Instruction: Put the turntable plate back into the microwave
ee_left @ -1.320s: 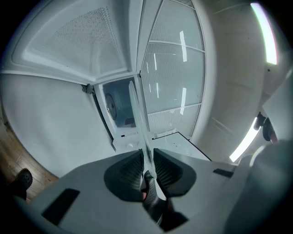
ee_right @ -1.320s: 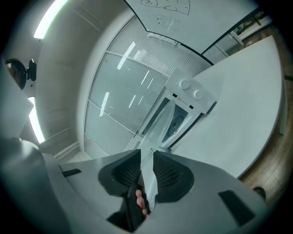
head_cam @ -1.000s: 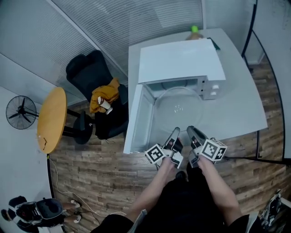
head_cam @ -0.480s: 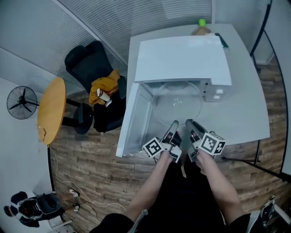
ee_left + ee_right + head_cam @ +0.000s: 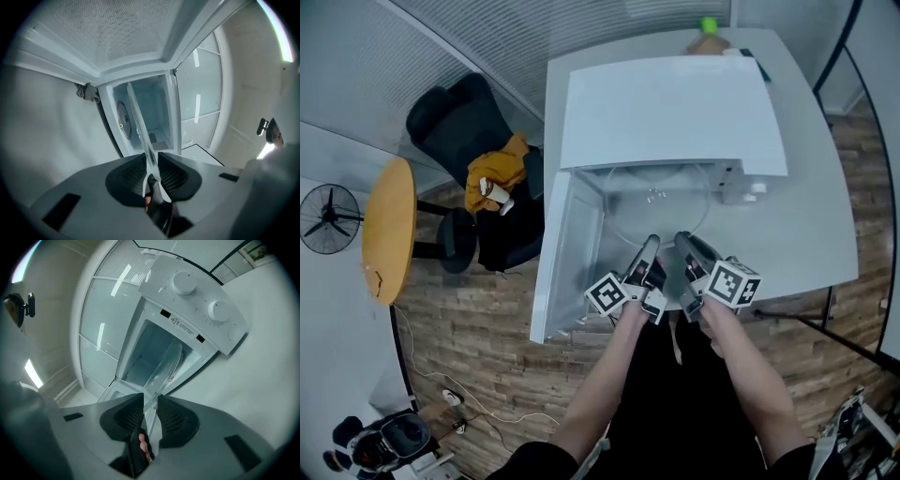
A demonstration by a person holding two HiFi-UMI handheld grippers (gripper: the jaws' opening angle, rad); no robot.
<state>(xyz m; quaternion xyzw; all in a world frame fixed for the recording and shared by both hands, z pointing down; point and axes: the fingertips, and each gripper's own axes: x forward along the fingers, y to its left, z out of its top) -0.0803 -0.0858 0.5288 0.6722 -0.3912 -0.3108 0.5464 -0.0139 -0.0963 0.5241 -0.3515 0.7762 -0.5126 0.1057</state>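
Observation:
The clear glass turntable plate (image 5: 659,208) lies about level, its far half inside the open white microwave (image 5: 675,103). My left gripper (image 5: 648,247) and right gripper (image 5: 683,244) sit side by side on its near rim. In the left gripper view the plate (image 5: 137,119) runs edge-on between the pads of the left gripper (image 5: 151,169) toward the cavity. The right gripper view shows the plate (image 5: 165,365) caught in the right gripper (image 5: 150,409) below the control knobs (image 5: 183,283). Both pairs of jaws have just been opening slightly, with the rim still between them.
The microwave door (image 5: 565,253) hangs open to the left over the edge of the white table (image 5: 820,211). A bottle with a green cap (image 5: 707,28) stands behind the microwave. On the floor at left are a black chair with yellow cloth (image 5: 492,183), a round wooden table (image 5: 389,230) and a fan (image 5: 323,217).
Both grippers have carried the plate forward toward the microwave. More of the plate now lies under the microwave's top, inside the cavity.

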